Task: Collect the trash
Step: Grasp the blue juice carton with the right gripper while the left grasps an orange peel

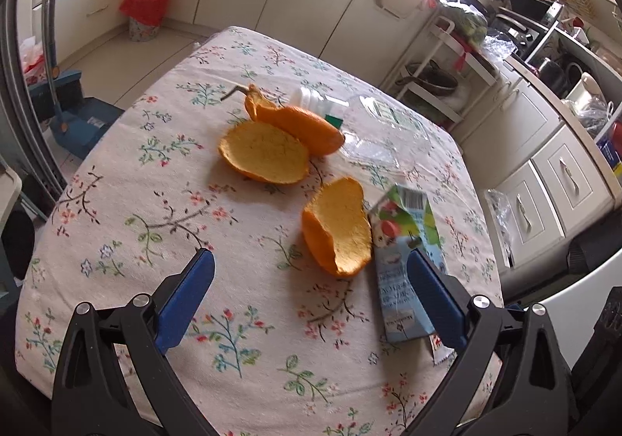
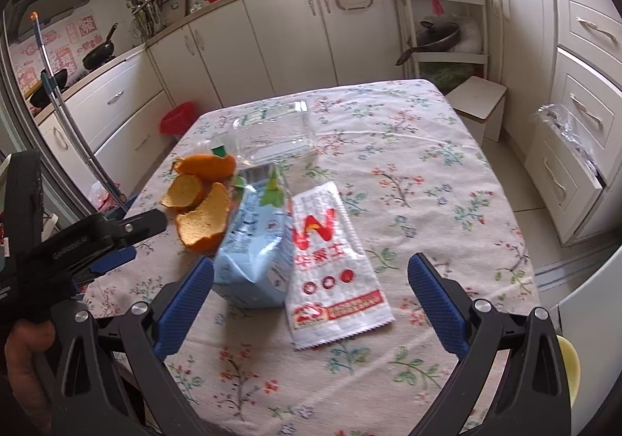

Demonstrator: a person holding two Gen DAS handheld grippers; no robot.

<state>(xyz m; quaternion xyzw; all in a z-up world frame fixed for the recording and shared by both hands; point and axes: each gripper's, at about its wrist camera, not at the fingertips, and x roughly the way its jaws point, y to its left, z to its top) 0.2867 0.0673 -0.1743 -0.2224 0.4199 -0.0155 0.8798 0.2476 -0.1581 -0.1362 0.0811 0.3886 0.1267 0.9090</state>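
I hold both grippers spread and empty: my left gripper (image 1: 311, 292) near the orange peel (image 1: 337, 228), my right gripper (image 2: 311, 292) over the white wrapper (image 2: 330, 265). The blue carton (image 2: 254, 245) overlaps that wrapper on the tablecloth (image 2: 427, 179), so I risk a pinch that drags both or slips off the flat film.

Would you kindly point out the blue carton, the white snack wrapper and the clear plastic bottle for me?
blue carton (image 2: 254, 261): right wrist view, on its crumpled front face.
white snack wrapper (image 2: 330, 261): right wrist view, on its printed middle.
clear plastic bottle (image 1: 373, 132): left wrist view, on its transparent body.
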